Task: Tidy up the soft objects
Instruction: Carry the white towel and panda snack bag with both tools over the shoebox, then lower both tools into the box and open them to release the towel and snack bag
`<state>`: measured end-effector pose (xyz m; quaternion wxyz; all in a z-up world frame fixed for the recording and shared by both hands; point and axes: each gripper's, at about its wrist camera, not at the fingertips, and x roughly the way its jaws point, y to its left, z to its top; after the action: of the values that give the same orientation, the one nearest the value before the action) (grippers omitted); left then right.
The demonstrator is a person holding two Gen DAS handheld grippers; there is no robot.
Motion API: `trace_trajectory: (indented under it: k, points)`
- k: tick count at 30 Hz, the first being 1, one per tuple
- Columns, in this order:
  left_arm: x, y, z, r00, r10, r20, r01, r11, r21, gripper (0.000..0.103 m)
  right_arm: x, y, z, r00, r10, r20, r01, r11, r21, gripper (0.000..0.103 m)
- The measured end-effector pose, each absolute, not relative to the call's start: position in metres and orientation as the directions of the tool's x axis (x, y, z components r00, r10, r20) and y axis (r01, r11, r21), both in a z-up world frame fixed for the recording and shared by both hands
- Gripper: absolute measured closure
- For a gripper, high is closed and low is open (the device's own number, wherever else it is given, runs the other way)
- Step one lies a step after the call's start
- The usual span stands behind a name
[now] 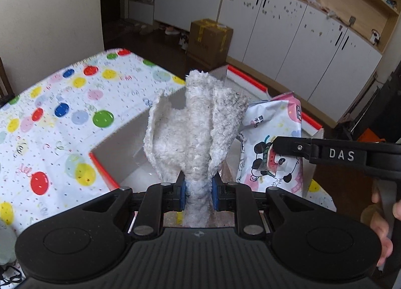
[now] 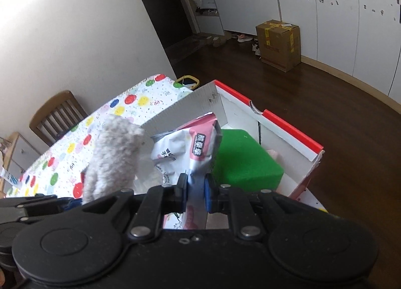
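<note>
the fluffy white cloth (image 1: 193,123) hangs above the open white box with red rim (image 1: 250,81), and the pink wipes pack (image 2: 185,148) is over it too, beside a green block (image 2: 240,156) inside. the step looks like placing both soft things in the box; next they should go lower, then be let go. the left gripper (image 1: 199,190) pinches the cloth narrowly; the right gripper (image 2: 195,193) pinches the pack.

Both tongs (image 1: 198,192) were matte black with blue pads (image 1: 183,195) and silver pivot screws (image 1: 141,229); the right tongs (image 2: 196,195) bore white "DAS" lettering (image 1: 341,155).
</note>
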<state>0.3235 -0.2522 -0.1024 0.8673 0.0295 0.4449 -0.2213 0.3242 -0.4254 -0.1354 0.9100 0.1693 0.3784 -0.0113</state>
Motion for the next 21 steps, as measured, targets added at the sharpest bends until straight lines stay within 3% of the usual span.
trace_trajectory:
  k: [21]
  points:
    - [0.348,-0.274,-0.153,0.396,-0.307,-0.865,0.387,0.91,-0.146,0.084,0.351,-0.407,-0.166,0.655,0.082,-0.751,0.091,0.978,0.186,0.091]
